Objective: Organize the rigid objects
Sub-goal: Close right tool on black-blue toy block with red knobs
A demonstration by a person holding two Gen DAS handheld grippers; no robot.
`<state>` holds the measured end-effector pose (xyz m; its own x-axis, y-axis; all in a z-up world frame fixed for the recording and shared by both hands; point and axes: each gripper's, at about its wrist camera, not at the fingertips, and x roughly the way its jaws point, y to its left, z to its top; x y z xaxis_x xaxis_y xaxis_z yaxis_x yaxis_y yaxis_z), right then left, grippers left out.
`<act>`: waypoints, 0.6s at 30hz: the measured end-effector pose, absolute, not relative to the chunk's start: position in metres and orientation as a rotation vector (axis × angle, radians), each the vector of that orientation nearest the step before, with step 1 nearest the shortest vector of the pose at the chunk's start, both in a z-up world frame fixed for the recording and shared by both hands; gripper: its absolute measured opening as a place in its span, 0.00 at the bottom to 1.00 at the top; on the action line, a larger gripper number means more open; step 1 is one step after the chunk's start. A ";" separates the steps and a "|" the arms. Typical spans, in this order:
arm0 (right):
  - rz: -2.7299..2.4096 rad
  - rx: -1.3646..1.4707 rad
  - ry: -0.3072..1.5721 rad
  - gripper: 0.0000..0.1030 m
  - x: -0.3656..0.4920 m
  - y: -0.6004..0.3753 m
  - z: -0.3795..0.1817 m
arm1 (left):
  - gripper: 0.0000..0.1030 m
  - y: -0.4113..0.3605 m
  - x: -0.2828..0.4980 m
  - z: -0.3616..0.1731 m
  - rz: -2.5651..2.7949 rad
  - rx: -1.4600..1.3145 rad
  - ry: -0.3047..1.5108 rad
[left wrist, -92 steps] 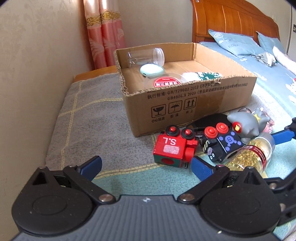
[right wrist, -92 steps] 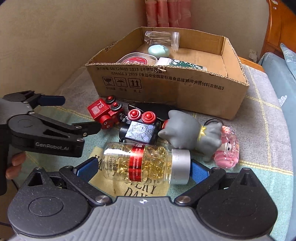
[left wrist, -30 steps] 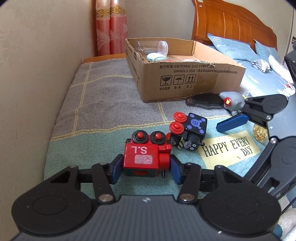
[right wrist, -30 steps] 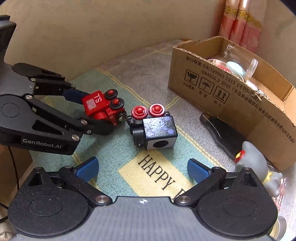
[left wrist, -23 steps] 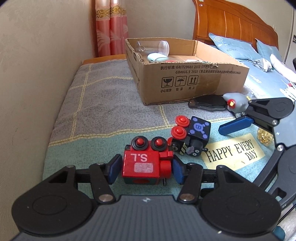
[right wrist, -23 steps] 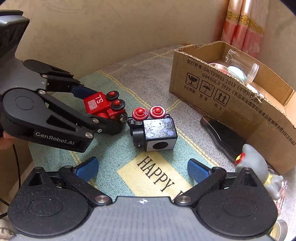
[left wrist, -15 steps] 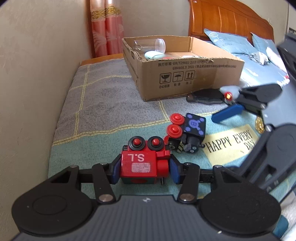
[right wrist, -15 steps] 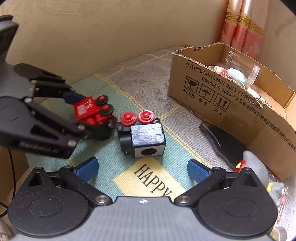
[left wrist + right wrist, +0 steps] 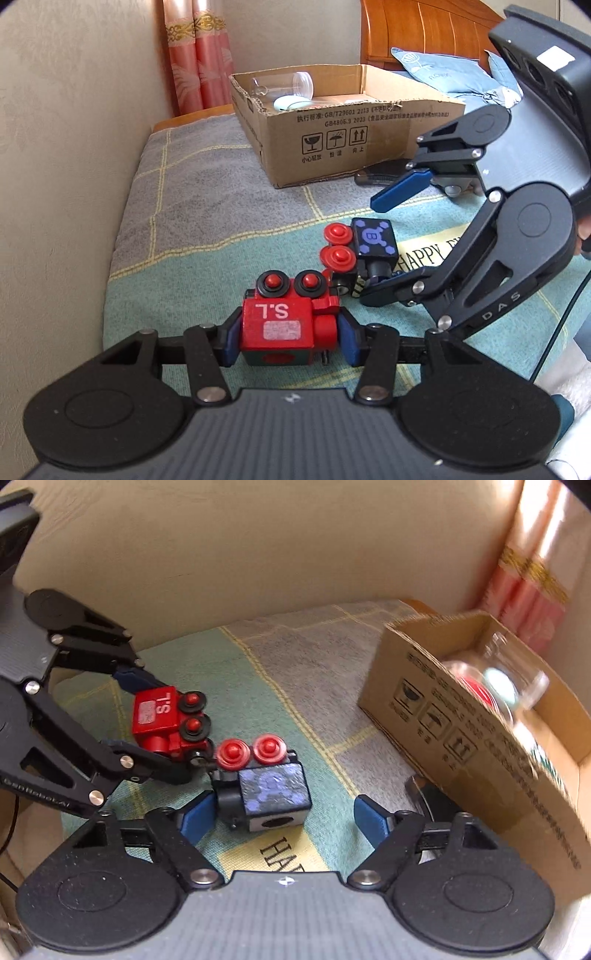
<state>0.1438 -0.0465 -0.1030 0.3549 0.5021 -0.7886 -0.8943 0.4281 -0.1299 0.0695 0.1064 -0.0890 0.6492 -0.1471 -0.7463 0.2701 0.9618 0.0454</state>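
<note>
Blanket (image 9: 207, 206): left gripper (image 9: 290, 341) now clamps red train (image 9: 284, 325) lower centre; right gripper (image 9: 284, 818) closing around black train (image 9: 269, 794), not pinched yet; box (image 9: 369, 147) next.

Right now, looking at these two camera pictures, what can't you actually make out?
- Cardboard box contents: right wrist view is motion-blurred; in the left wrist view the box's front wall hides all but a clear jar and a pale round thing.
- Dark flat object by the box: half covered by the right gripper, unidentifiable.
- Black toy train: its far pad contact is unclear.
- Mat lettering: cut off by the gripper.
</note>
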 end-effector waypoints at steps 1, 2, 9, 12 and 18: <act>1.001 -0.624 0.742 0.71 0.143 -0.045 -0.102 | 0.48 0.107 0.069 -0.090 -0.238 0.154 0.833; 1.025 -0.620 0.748 0.62 0.141 -0.044 -0.102 | 0.48 0.107 0.069 -0.090 -0.238 0.153 0.833; 0.996 -0.566 0.772 0.52 0.134 -0.051 -0.102 | 0.48 0.109 0.069 -0.090 -0.228 0.119 0.839; 0.958 -0.532 0.790 0.51 0.126 -0.061 -0.102 | 0.49 0.104 0.067 -0.090 -0.259 0.130 0.842; 0.866 -0.454 0.825 0.51 0.108 -0.087 -0.101 | 0.50 0.096 0.068 -0.091 -0.247 0.133 0.837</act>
